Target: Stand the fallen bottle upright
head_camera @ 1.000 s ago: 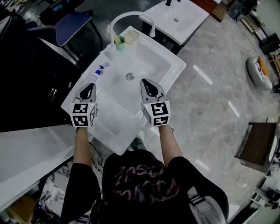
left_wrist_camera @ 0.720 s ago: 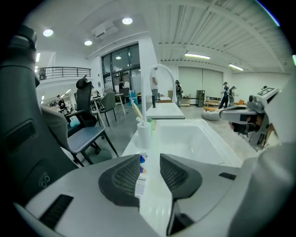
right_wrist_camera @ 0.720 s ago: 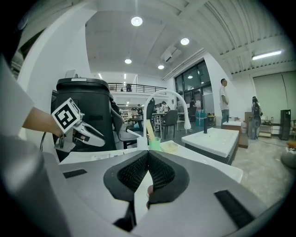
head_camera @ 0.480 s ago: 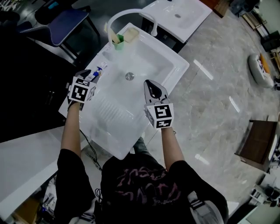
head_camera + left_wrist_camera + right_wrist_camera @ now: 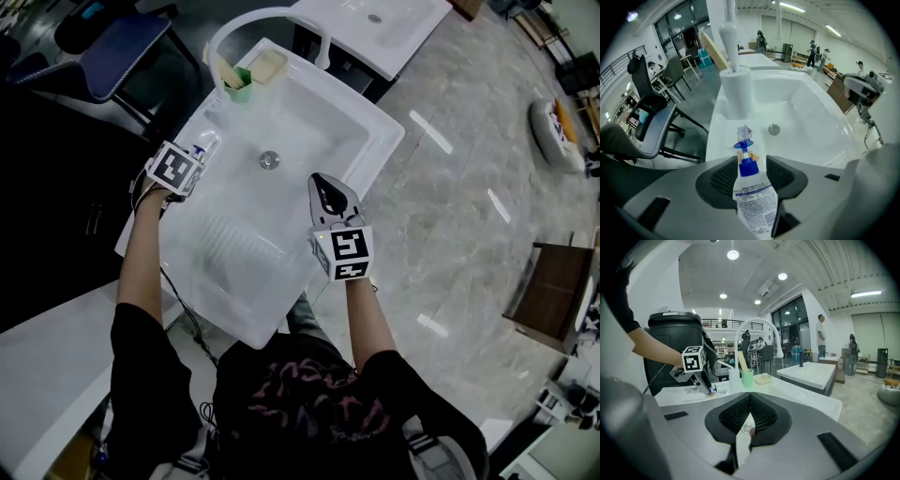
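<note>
1. Now, at the left gripper view's lower middle, my left tongs (image 5: 752, 163) are spreading astride the fallen clear plastic bottle with a blue cap (image 5: 753, 202), pads not pressing; next, I judge, close on its body.
2. My right tongs (image 5: 749, 414) hang clenched, empty, at the head view's centre.
3. Bottle lies on the white ceramic sink's (image 5: 811, 112) narrow left rim.
4. Beyond, a white tap pillar (image 5: 736, 91) crowds its nozzle; overhead is free.
</note>
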Action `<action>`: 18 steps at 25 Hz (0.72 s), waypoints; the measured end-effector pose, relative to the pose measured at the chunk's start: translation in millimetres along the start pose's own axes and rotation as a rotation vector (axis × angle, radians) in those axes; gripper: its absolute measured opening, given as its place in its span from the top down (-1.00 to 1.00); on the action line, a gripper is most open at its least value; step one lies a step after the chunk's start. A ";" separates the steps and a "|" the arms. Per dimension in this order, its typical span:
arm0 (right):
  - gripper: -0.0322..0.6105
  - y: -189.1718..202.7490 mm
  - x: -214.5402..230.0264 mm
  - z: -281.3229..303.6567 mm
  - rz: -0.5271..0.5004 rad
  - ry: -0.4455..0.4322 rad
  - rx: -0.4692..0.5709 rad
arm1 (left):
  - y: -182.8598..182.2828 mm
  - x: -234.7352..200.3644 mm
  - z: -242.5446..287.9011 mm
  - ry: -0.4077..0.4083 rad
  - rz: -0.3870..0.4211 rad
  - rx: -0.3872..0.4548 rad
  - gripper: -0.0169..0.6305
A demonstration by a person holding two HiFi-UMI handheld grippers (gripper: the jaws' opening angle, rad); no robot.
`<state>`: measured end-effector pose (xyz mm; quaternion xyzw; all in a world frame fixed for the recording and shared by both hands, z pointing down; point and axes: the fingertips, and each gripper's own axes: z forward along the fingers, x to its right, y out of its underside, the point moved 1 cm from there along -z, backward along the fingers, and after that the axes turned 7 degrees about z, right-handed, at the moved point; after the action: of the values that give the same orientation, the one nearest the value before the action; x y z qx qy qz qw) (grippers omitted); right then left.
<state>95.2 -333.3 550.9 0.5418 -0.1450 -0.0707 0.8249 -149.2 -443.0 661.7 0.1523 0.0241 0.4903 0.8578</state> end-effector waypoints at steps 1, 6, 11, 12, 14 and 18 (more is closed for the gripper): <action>0.86 1.4 1.8 1.1 0.001 0.003 -0.002 | 2.2 1.2 3.8 0.020 -0.003 -0.022 0.33; 0.86 8.1 7.8 2.9 0.006 0.017 -0.016 | 3.8 2.7 14.7 0.061 -0.020 -0.060 0.36; 0.86 10.3 13.3 3.8 0.019 0.024 -0.020 | 2.9 0.8 16.9 0.065 -0.002 -0.068 0.51; 0.86 10.5 13.6 3.9 0.020 0.024 -0.021 | 2.6 1.2 16.5 0.070 0.001 -0.065 0.52; 0.86 10.8 13.2 4.1 0.021 0.024 -0.022 | 1.7 2.0 15.8 0.077 0.002 -0.054 0.53; 0.86 10.5 11.8 3.5 0.015 0.018 -0.021 | -1.7 2.0 9.9 0.063 -0.013 -0.005 0.54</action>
<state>104.9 -335.3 563.7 0.5326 -0.1406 -0.0612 0.8323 -144.8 -444.4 670.9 0.1343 0.0510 0.4892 0.8602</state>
